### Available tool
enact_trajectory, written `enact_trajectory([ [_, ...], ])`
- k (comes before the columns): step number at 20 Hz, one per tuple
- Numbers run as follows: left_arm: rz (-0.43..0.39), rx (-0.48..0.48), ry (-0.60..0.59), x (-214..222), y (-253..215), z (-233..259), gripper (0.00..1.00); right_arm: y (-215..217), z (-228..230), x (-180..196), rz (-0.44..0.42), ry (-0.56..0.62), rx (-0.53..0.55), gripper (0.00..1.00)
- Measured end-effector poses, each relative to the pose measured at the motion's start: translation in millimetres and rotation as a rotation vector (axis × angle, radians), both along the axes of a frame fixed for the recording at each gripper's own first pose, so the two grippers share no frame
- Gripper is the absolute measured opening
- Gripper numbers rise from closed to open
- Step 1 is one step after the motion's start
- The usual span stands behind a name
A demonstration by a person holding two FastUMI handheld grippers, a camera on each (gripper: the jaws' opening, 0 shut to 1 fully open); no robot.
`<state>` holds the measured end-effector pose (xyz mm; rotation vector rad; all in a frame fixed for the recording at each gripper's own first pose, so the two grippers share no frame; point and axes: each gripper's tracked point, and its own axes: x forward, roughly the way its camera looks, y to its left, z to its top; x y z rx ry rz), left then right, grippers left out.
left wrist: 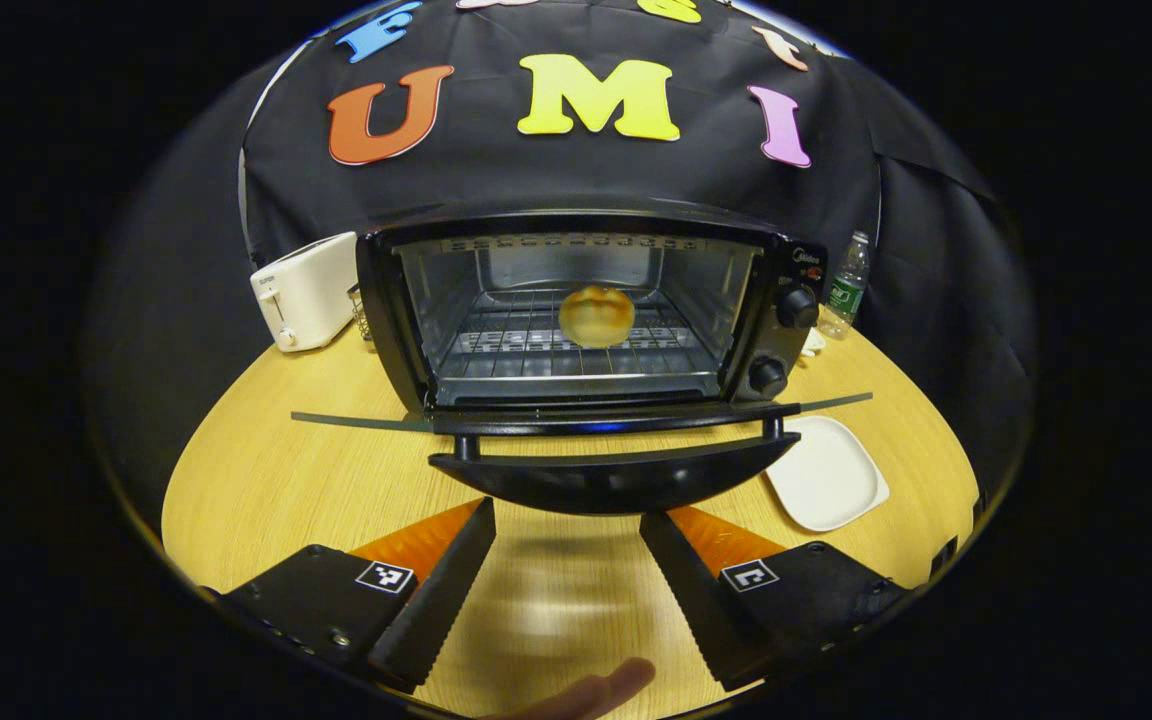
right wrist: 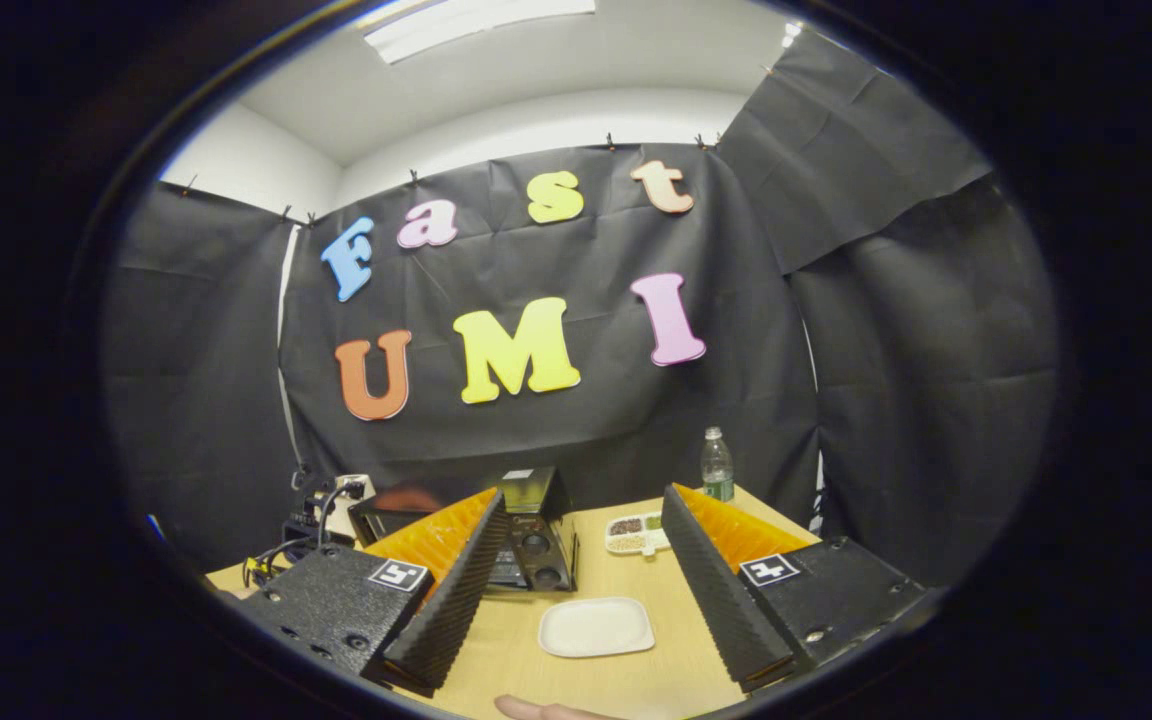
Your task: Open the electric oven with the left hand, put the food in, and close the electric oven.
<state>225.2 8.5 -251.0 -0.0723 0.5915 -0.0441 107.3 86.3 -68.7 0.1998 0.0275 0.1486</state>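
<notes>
Nearest in the left gripper view, the left gripper [left wrist: 566,560] hovers low over the wooden table [left wrist: 266,480], jaws spread wide apart and holding nothing. A fingertip [left wrist: 596,690] shows at the bottom edge. Just beyond the jaws hangs the handle [left wrist: 616,478] of the electric oven [left wrist: 586,310]; the oven door [left wrist: 576,418] is folded down flat, fully open. The food [left wrist: 596,316], a round golden bun-like item, sits on the wire rack [left wrist: 536,345] inside the oven, near its centre. A white toaster [left wrist: 306,290] stands left of the oven, a water bottle [left wrist: 844,285] far right, and a white plate [left wrist: 826,473] near right, beside the door.

In the right gripper view, the right gripper [right wrist: 586,580] is raised above the table, jaws open and empty. Between them lie the plate [right wrist: 596,627], bare, and farther off a compartment tray [right wrist: 636,533]. The oven [right wrist: 526,530] is partly hidden behind the left finger.
</notes>
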Motion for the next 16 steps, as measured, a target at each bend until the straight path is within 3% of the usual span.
enact_trajectory([
  [5, 0.021, -0.027, -0.095, 26.5, 7.4, 26.5, 0.95, 1.1, -1.4, 2.2, 0.004, 0.009, 0.005, 0.93],
  [9, 0.108, 0.004, -0.343, 46.8, 33.9, 70.4, 0.96, 1.0, -4.1, 1.4, 0.002, 0.016, 0.006, 0.93],
  [12, 0.096, -0.06, -0.456, 33.1, 29.7, 94.8, 0.93, -3.0, -4.0, -1.9, -0.003, 0.014, 0.005, 0.93],
  [16, 0.111, -0.051, -0.537, -0.9, 42.3, 129.7, 0.92, -2.6, -0.6, -9.6, -0.006, 0.009, 0.0, 0.93],
])
